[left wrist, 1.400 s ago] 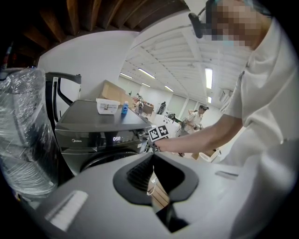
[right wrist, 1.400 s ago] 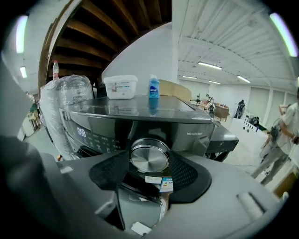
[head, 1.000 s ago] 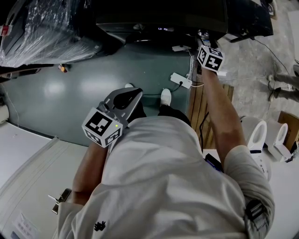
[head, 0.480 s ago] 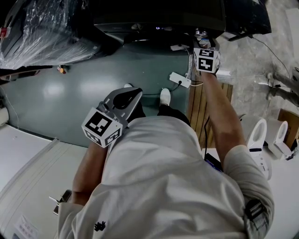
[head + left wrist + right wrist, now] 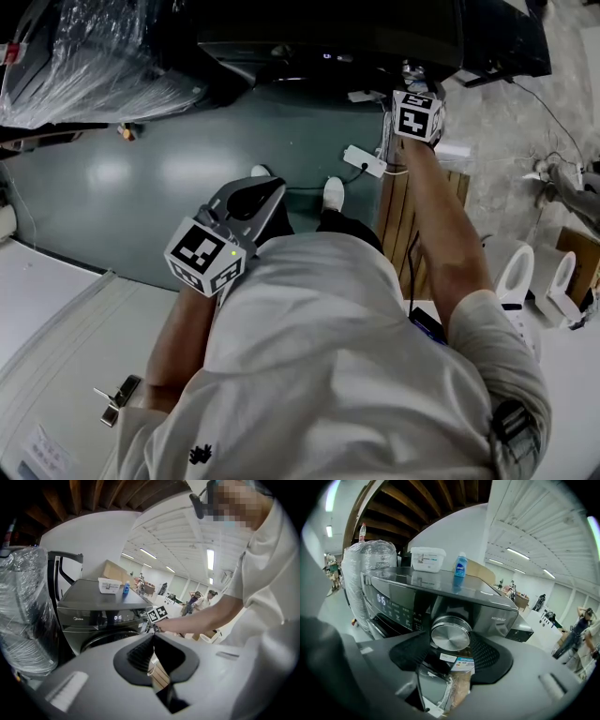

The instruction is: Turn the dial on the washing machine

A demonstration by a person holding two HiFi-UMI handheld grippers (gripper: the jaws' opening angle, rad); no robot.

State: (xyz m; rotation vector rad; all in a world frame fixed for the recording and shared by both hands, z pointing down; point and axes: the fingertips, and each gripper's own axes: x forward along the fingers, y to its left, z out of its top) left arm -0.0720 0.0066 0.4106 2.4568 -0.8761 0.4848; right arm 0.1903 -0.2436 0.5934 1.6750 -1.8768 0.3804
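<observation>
Dial (image 5: 451, 637), round brushed metal disc, gripped by right claw (image 5: 451, 643)

White short-sleeved shirt (image 5: 328, 375); grey left claw (image 5: 265, 187) and right claw (image 5: 450, 648) carry marker cubes (image 5: 208, 255).

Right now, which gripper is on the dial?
The right gripper: its jaws clamp the silver dial. The left gripper is shut on nothing, well short of the washer.

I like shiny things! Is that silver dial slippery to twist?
Probably a bit: the dial has a smooth, polished metal face. It likely turns in place rather than coming off, being set into the washing machine. The right gripper has textured jaws around it, which should help.
</observation>
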